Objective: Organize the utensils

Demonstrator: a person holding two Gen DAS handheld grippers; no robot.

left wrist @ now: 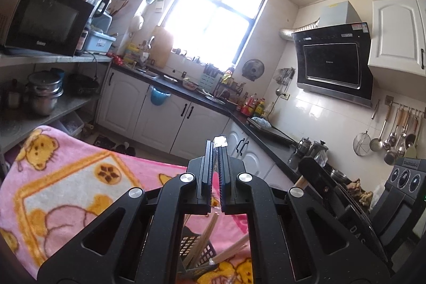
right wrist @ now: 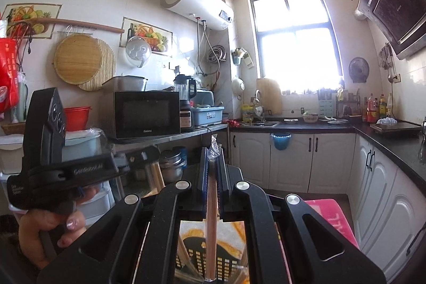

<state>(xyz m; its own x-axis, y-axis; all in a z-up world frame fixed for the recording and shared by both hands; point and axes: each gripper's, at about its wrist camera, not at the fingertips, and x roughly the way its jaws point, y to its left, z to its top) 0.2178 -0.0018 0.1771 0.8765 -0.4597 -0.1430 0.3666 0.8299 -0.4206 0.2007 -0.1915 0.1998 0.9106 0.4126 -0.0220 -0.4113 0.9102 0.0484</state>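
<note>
My left gripper [left wrist: 216,148] is shut on a pack of chopsticks in clear wrap [left wrist: 220,141], whose top sticks out past the tips. In the right wrist view the same gripper [right wrist: 147,155] is held by a hand [right wrist: 50,228], and its pack [right wrist: 155,177] hangs down. My right gripper [right wrist: 213,151] is shut on another wrapped pair of chopsticks [right wrist: 212,204] that runs upright between its jaws. A black slotted basket [left wrist: 191,244] with more chopsticks [left wrist: 231,249] sits below both grippers on a pink bear blanket [left wrist: 66,177]. The right gripper [left wrist: 310,168] shows at the right.
A kitchen lies ahead: a microwave [right wrist: 146,115] on a shelf with pots [left wrist: 45,95] at the left, a dark counter [left wrist: 269,140] over white cabinets, a range hood [left wrist: 332,60], and hanging ladles [left wrist: 394,135] on the right wall.
</note>
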